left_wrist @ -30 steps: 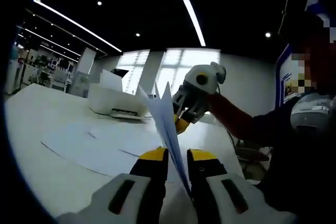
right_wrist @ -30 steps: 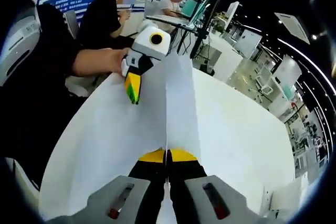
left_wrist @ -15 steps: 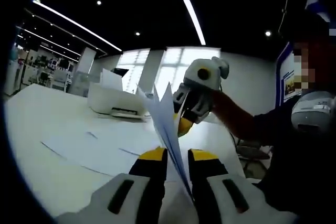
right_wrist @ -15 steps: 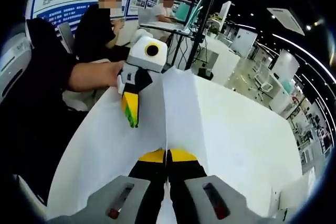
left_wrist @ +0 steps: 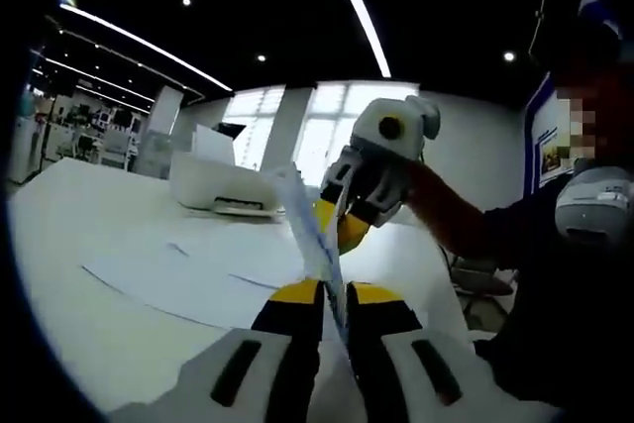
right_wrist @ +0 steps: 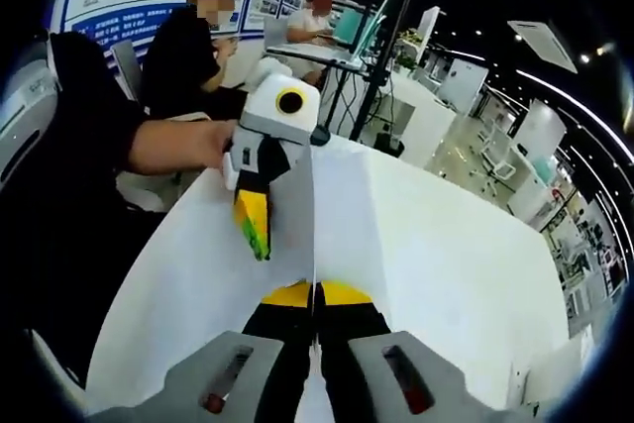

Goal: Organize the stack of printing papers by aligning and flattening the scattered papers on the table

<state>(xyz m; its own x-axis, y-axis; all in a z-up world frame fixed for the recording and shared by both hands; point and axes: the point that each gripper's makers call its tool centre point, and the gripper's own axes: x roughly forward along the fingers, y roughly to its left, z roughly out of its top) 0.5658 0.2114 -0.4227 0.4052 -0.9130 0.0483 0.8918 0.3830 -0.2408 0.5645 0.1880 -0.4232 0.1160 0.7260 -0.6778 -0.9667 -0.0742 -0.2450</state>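
Papers point(left_wrist: 309, 230) now pinched tighter between left gripper point(left_wrist: 330, 294) jaws

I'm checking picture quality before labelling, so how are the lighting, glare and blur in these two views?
Left gripper view: backlit by blown-out windows, ceiling dark with bright strip lights; the held paper sheets are motion-blurred, the printer soft. Right gripper view: evenly lit, the sheets nearly featureless white, the left gripper fairly sharp, fisheye bending the edges.
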